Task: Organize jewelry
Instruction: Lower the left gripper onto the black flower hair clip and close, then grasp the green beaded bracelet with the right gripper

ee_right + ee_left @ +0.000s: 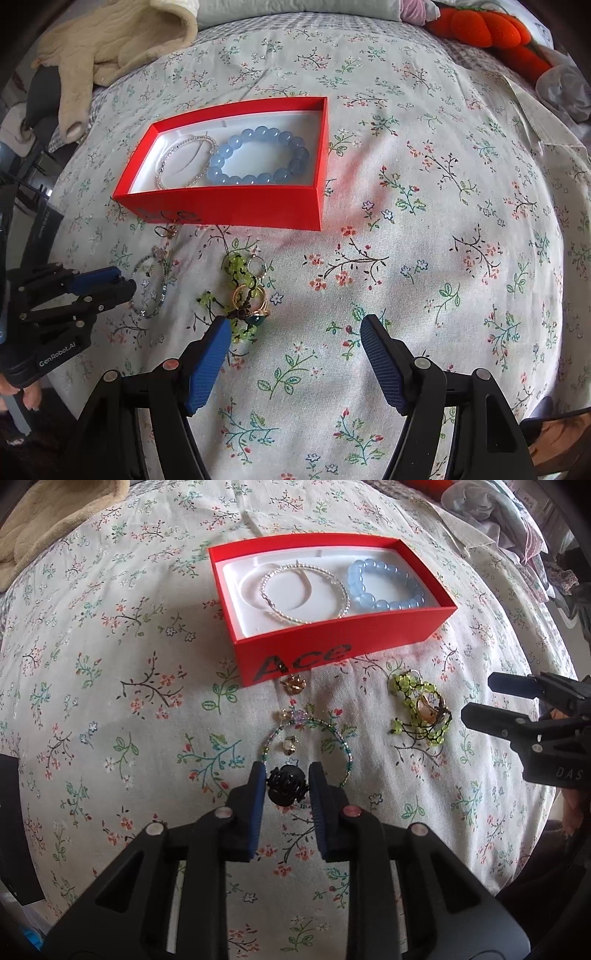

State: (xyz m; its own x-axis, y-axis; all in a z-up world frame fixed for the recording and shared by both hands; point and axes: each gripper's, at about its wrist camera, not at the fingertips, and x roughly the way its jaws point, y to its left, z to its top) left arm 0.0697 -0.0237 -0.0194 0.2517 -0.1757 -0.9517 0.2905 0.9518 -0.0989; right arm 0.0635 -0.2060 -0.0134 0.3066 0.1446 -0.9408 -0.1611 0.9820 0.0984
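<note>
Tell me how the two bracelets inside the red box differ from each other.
The blue bead bracelet has big, round, translucent beads; the clear bead bracelet has tiny pale ones on a thin strand. The blue one lies at the box's right end in the left wrist view, the clear one to its left. The clear one makes the wider, thinner loop. Both lie flat on the white lining of the red box.

Left gripper (287,775) points steeply down, jaws nearly together; right gripper (291,328) likewise, jaws wide.

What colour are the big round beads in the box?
Pale translucent blue; the blue bead bracelet in the red box shows best in the right wrist view.
</note>
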